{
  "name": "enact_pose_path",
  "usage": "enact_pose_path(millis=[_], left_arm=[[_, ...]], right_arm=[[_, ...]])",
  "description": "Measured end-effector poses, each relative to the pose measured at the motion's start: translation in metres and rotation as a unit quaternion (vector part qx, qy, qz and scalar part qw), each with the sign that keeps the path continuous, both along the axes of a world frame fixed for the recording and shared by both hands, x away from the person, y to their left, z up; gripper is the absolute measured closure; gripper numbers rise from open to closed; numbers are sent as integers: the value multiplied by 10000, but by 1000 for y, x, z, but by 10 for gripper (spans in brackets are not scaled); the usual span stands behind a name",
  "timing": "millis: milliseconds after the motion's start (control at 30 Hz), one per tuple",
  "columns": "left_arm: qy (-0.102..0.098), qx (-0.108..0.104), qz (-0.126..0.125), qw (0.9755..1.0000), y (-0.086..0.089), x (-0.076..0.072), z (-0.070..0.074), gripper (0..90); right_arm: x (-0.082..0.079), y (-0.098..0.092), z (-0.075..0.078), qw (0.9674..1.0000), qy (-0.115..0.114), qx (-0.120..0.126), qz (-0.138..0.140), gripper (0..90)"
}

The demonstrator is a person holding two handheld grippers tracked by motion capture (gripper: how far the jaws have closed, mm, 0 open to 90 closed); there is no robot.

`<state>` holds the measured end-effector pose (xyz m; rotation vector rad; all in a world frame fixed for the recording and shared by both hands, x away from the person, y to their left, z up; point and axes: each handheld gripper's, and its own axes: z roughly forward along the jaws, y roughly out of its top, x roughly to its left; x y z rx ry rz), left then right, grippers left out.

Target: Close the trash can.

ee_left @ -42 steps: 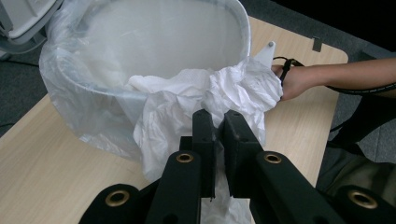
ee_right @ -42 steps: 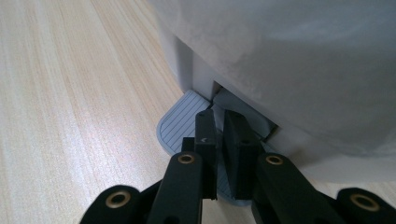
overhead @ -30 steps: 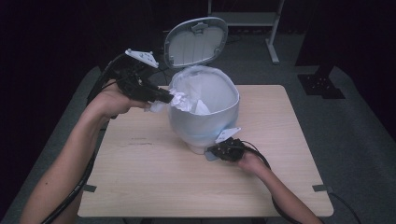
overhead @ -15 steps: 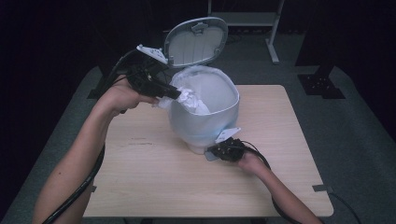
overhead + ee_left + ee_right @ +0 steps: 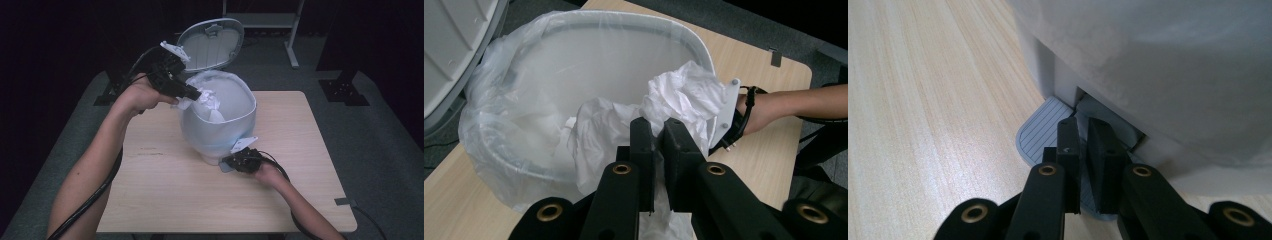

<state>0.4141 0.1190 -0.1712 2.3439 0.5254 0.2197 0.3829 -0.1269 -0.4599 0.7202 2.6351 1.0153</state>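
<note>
The left gripper (image 5: pixel 658 131) is pinching soft, light crumpled tissue (image 5: pixel 684 97) at the pedal bin's (image 5: pixel 220 135) ten o'clock rim; the right gripper (image 5: pixel 1083 131), closed and empty, is pressing the pedal (image 5: pixel 1040 131).

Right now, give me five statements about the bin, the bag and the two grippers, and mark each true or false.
1. The bin's lid is open. True.
2. The left gripper is shut on the bag. True.
3. The right gripper is up at the bin's rim. False: it is low, on the pedal at the bin's foot.
4. The bin lies on its side. False: it stands upright on the table.
5. The right gripper's jaws are wide open. False: they are shut.
</note>
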Motion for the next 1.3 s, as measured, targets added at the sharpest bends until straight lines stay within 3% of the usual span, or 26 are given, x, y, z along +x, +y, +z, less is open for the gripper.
enact_pose_path(millis=[467, 933, 1033, 1167, 1300], left_arm=[[17, 146, -79, 9999, -28, 16, -9, 842], [32, 277, 138, 9995, -45, 35, -26, 823], [32, 346, 198, 9992, -48, 39, -33, 767], [134, 202, 289, 9993, -47, 45, -39, 679], [171, 116, 291, 9994, -45, 44, -41, 661]], right_arm=[[0, -1, -1, 10000, 12, 50, -19, 837], [0, -1, -1, 10000, 10, 52, -37, 837], [0, -1, -1, 10000, 15, 56, -43, 837], [0, -1, -1, 10000, 15, 54, -41, 837], [0, -1, -1, 10000, 10, 60, -34, 837]])
